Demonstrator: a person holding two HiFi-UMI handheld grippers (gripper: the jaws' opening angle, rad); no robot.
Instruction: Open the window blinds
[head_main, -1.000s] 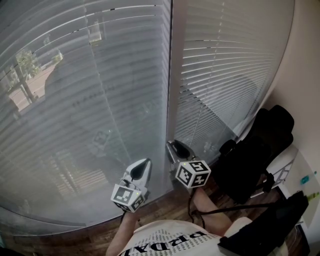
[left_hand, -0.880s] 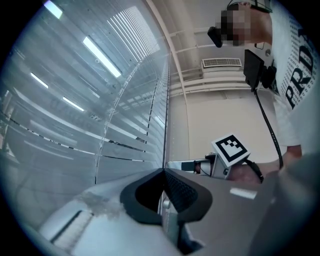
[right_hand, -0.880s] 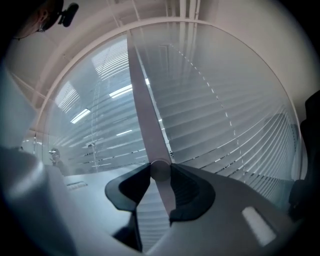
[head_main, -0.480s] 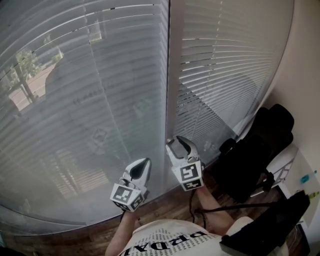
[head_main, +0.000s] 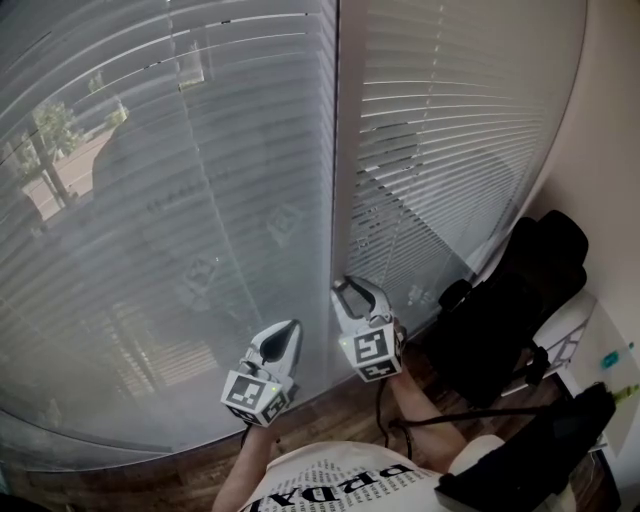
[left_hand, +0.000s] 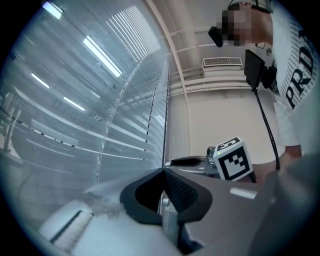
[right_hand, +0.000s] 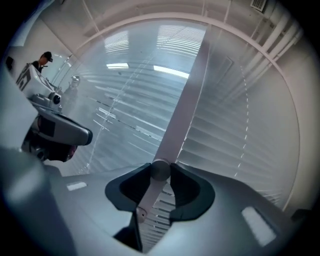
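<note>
Two slatted blinds cover the windows, a left blind (head_main: 180, 200) and a right blind (head_main: 450, 150), with a white window post (head_main: 335, 150) between them. My right gripper (head_main: 350, 292) points at the foot of the post. In the right gripper view its jaws (right_hand: 160, 172) are closing on the thin grey blind wand (right_hand: 150, 192), with both pads against its round knob. My left gripper (head_main: 288, 330) hovers just to the left, near the left blind. Its jaws (left_hand: 164, 172) are shut with nothing between them.
A black office chair (head_main: 510, 300) stands close on the right, against the wall. The wooden floor (head_main: 330, 400) runs below the windows. The person's sleeve and printed white shirt (head_main: 340, 485) fill the bottom edge. The left gripper (right_hand: 60, 132) shows at the left of the right gripper view.
My right gripper has rolled about its own axis in place, so its marker cube shows a different face. The left gripper has not moved.
</note>
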